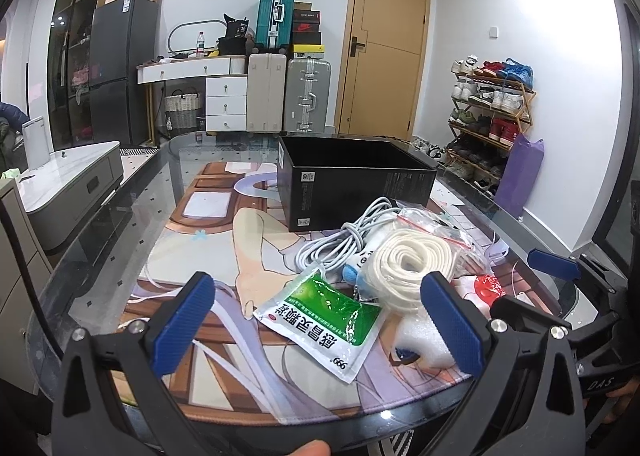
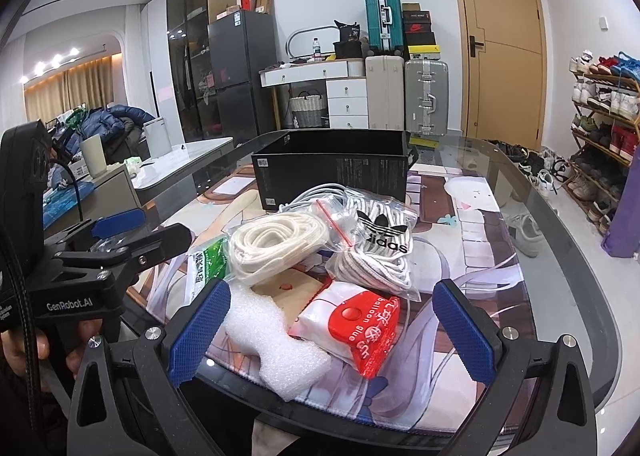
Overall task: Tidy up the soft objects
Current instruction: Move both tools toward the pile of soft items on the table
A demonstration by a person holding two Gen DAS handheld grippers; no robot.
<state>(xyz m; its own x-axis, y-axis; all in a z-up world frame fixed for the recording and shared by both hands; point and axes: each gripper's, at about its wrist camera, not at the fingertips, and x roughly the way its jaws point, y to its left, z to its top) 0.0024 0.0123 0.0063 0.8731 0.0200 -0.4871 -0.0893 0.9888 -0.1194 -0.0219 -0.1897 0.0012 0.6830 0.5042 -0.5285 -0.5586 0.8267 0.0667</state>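
A pile of soft things lies on the printed mat: a green and white sachet, a coil of cream cord, a grey cable, a bagged Adidas lace bundle, a red and white packet and white foam. An open black box stands behind them. My left gripper is open, just before the sachet. My right gripper is open, with the foam and red packet between its pads.
The glass table's curved edge runs close on both sides. A grey cabinet stands to the left, a shoe rack and purple bag to the right. Suitcases and a door are at the back.
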